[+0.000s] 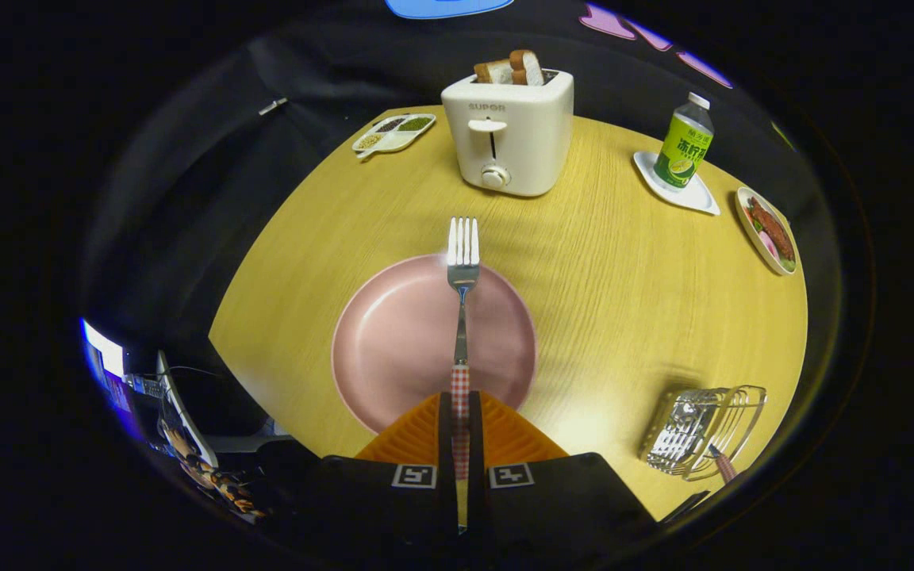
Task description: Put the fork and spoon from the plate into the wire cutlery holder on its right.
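My gripper (461,412) is shut on the red-checked handle of a metal fork (462,262). The fork points straight ahead, lifted over the pink plate (393,333), its tines reaching past the plate's far rim. The plate looks bare under it. The wire cutlery holder (703,432) stands on the table to the right of the plate and the fingers. A red-checked handle (725,466) sticks out of the holder's near side.
Beyond the plate stands a white toaster (508,135) with bread slices in it. A divided dish of grains (393,132) lies at the far left. A green bottle (685,143) on a white tray and a plate of food (770,230) sit far right.
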### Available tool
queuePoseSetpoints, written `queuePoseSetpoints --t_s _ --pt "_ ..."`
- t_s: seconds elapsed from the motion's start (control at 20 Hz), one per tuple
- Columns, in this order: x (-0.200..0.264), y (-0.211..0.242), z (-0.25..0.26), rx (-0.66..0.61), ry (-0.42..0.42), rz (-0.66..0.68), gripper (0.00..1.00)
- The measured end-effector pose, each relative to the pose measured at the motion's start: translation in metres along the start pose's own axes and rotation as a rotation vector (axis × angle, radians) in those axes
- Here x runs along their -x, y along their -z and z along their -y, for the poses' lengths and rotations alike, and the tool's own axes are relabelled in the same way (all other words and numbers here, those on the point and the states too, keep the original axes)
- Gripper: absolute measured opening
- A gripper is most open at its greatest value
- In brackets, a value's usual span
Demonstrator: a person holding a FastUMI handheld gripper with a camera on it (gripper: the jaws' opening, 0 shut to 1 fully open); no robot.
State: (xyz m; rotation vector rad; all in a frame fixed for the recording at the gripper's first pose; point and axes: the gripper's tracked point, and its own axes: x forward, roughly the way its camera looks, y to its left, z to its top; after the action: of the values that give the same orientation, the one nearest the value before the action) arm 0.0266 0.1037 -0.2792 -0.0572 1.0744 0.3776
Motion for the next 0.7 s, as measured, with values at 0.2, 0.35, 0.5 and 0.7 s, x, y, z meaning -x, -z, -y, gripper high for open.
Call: queuePoseSetpoints --t_s 0.2,0.35,0.5,0.7 --pt "0.045 0.005 0.034 -0.006 -0.019 -0.006 0.09" --pt "0.077 0.012 0.068 0.003 -0.003 -0.008 0.09" --pt "0.110 0.026 0.100 0.015 0.004 -0.046 0.09" --pt "0.137 0.043 0.148 0.071 0.047 -0.133 0.09"
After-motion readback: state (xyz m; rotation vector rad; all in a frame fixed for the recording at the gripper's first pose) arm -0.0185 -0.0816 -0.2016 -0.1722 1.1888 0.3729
